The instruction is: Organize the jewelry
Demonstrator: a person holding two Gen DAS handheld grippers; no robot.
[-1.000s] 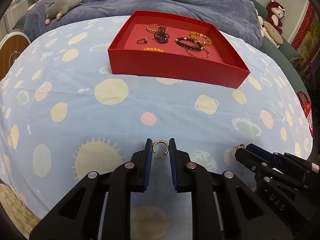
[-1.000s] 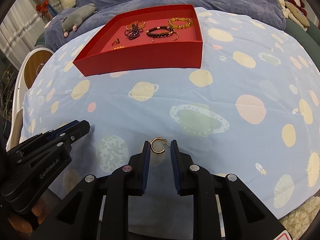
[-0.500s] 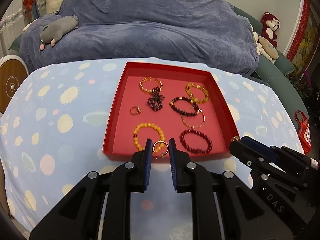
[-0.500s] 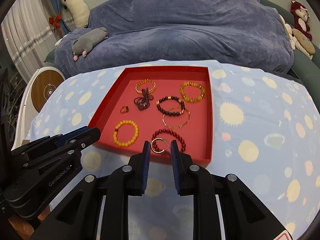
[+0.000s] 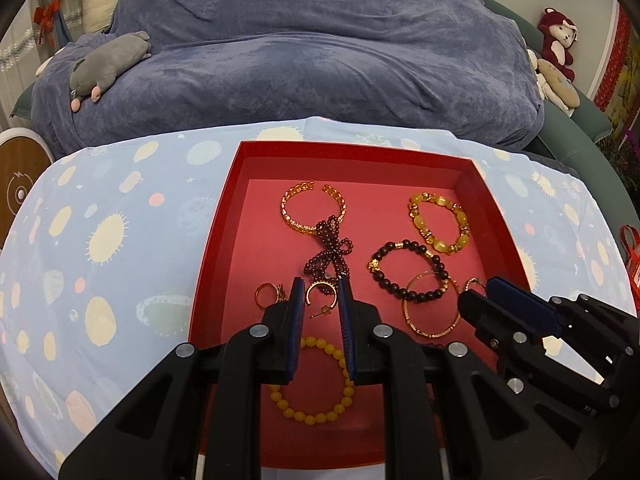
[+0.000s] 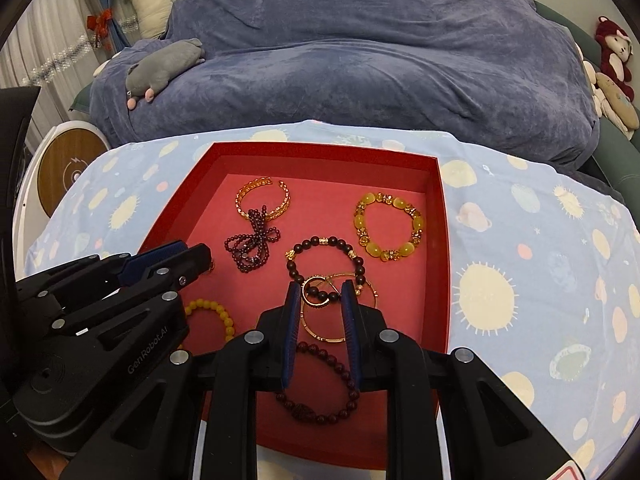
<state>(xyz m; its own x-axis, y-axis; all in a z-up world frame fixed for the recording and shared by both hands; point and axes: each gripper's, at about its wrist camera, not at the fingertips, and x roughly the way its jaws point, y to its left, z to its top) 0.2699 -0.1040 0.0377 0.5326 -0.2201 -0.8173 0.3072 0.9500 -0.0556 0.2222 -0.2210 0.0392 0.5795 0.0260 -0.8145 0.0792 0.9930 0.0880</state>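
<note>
We find the left hand-held gripper (image 5: 319, 294) and right hand-held gripper (image 6: 320, 294) each pinching a gold hoop earring (image 5: 320, 291) above the red tray (image 5: 212, 248), recommend low release onto bare lining clear of the bracelets (image 6: 326, 266), and note the right earring (image 6: 316, 294) blends with bangles beneath.

Left gripper (image 5: 322, 294): fills the lower centre of its own view, angled downward, jaws nearly closed, pinching a small gold hoop earring (image 5: 319, 293) at the tips. Right gripper (image 6: 320, 294): same pose in its view, lower centre, jaws narrow on a second gold hoop earring (image 6: 318, 293). The two sit side by side, close but apart.
</note>
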